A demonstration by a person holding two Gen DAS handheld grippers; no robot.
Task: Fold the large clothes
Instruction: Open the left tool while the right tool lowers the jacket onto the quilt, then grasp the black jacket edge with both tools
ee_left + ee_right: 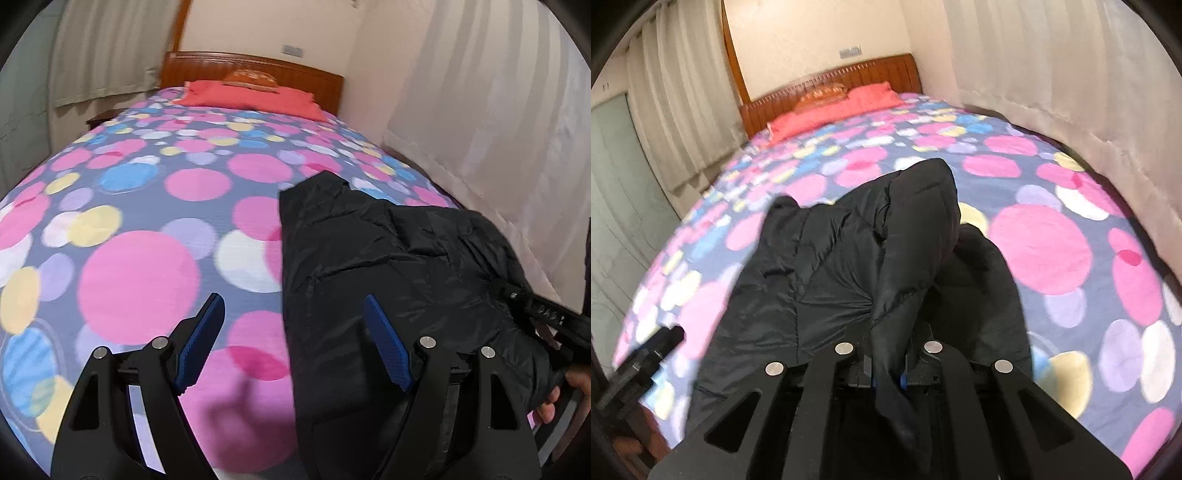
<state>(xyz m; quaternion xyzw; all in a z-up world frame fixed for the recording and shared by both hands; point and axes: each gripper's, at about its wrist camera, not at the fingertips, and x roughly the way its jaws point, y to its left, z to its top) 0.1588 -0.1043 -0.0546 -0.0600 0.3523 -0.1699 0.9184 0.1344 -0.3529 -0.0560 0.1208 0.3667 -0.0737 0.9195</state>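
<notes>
Near: right gripper (886, 373) pinches a thin fold of black puffer jacket (849, 266); left gripper (295, 343) spread, empty, over jacket's left edge. Jacket lies crumpled on near right of dotted bedspread (140, 280). Risk: slick fabric slips from pinch.
</notes>
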